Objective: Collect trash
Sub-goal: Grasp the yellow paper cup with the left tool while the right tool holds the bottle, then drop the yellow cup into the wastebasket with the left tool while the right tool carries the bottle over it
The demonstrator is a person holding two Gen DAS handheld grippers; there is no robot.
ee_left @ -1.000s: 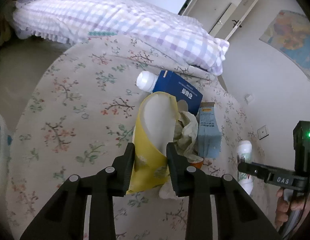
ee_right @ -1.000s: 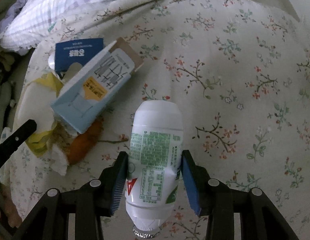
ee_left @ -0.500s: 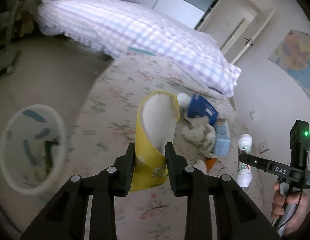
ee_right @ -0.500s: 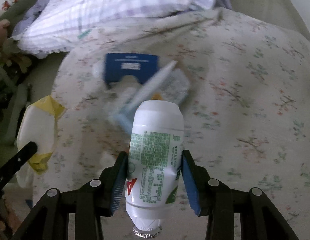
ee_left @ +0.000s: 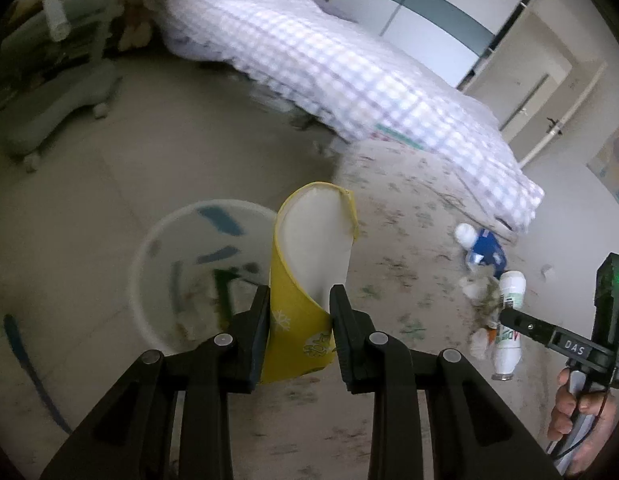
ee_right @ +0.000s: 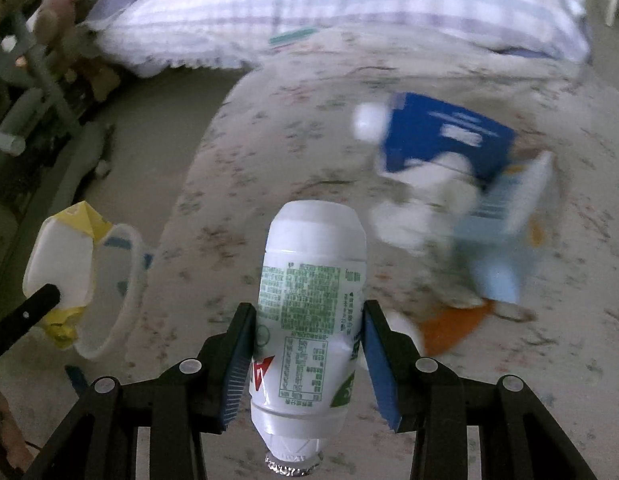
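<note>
Only the left wrist view looks into the one white bin (ee_left: 149, 280), just left of the left gripper (ee_left: 299, 314), clamped on a yellow carton (ee_left: 305, 280). Ahead of the right gripper (ee_right: 307, 354), pinching one white bottle (ee_right: 311, 296), lie a blue box (ee_right: 445, 136) and pale-blue carton (ee_right: 505, 232); print is unreadable.

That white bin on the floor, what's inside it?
The white bin holds blurred green and dark scraps at the bottom; what they are is unclear. The yellow carton, gripped in the left gripper, hides its right side.
</note>
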